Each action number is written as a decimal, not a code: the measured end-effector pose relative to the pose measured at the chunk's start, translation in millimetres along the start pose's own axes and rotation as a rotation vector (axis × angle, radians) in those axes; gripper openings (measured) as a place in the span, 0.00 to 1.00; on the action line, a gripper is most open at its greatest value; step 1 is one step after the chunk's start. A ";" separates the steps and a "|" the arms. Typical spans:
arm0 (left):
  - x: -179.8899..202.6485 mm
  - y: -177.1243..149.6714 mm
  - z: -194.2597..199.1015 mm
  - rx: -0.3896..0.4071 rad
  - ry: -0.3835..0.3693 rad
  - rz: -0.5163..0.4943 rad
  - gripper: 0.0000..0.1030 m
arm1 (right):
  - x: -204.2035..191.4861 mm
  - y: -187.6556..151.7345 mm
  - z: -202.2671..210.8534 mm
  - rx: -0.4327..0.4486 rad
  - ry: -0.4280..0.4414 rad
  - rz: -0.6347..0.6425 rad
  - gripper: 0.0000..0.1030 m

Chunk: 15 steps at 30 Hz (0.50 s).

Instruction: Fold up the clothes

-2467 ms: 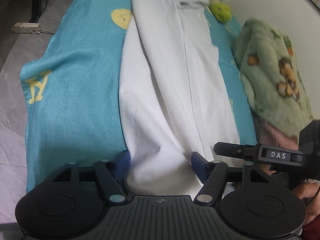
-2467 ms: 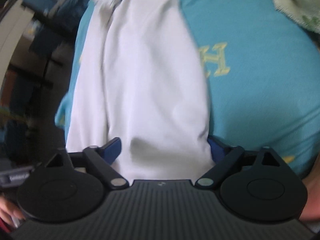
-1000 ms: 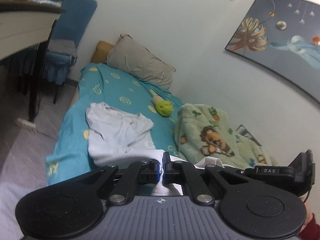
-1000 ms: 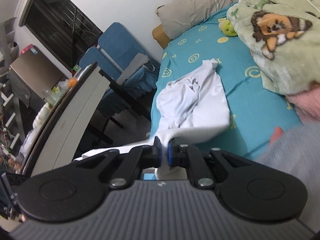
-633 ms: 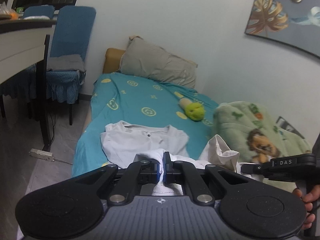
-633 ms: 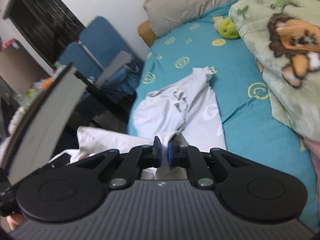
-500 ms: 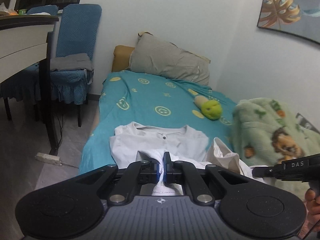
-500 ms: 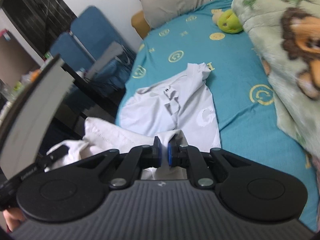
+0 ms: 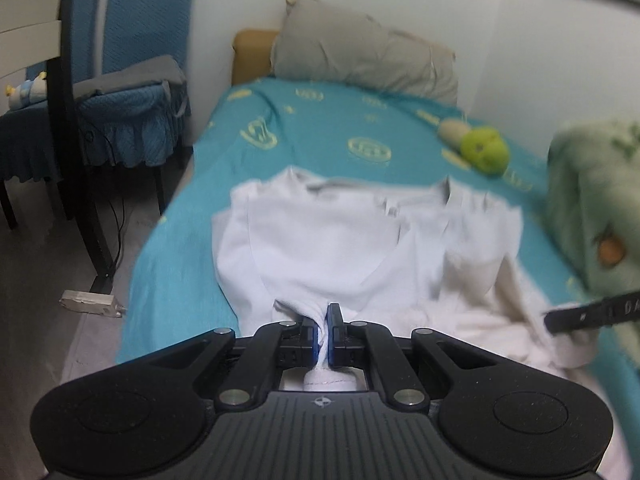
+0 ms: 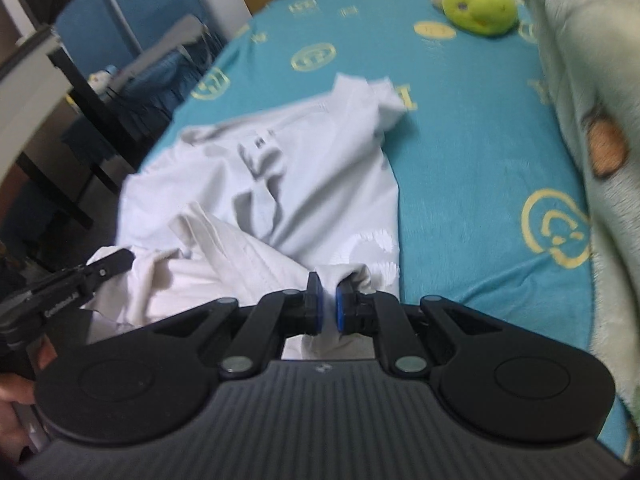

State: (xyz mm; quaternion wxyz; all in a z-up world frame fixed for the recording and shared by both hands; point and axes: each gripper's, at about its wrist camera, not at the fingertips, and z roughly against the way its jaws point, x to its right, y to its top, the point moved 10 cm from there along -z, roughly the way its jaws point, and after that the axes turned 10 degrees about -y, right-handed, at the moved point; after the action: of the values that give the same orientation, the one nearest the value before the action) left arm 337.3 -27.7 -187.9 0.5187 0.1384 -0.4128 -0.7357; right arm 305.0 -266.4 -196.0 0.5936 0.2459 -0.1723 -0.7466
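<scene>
Left wrist view, left to right: blue fabric-covered chairs (image 9: 132, 60) are standing on the grey floor beside a bed covered by a turquoise sheet printed with yellow emblems (image 9: 320, 120). A white power strip (image 9: 90, 302) is lying on the floor near the bed's edge. A grey pillow (image 9: 360, 60) is resting at the head of the bed. A white cotton shirt (image 9: 340, 240) is lying across the middle of the sheet, its collar pointing toward the pillow and its near hem lifted. The left gripper (image 9: 323, 336) is clamping a bunched fold of that hem, its blue pads nearly closed on the cloth. A lime-green plush toy (image 9: 484, 152) is sitting beyond the shirt, and a pale green fleece blanket with animal prints (image 9: 592, 208) is lying at the far right.

Right wrist view, left to right: the left gripper (image 10: 120, 260) is appearing at the left edge against the shirt's hem. The shirt (image 10: 300, 168) is spreading rumpled over the sheet (image 10: 480, 160). The right gripper (image 10: 327, 306) is pinching another fold of the hem, jaws almost closed on the fabric. The plush toy (image 10: 480, 8) and blanket (image 10: 592, 100) are occupying the right side.
</scene>
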 end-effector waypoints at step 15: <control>0.7 -0.2 15.4 0.025 -0.007 0.018 0.74 | -6.1 0.9 -5.0 -0.040 -0.028 0.026 0.24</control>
State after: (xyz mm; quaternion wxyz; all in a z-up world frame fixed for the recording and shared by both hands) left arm 327.2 -21.2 -178.3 0.5220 0.1388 -0.4250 -0.7264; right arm 309.6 -260.5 -198.7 0.6055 0.2215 -0.1689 -0.7455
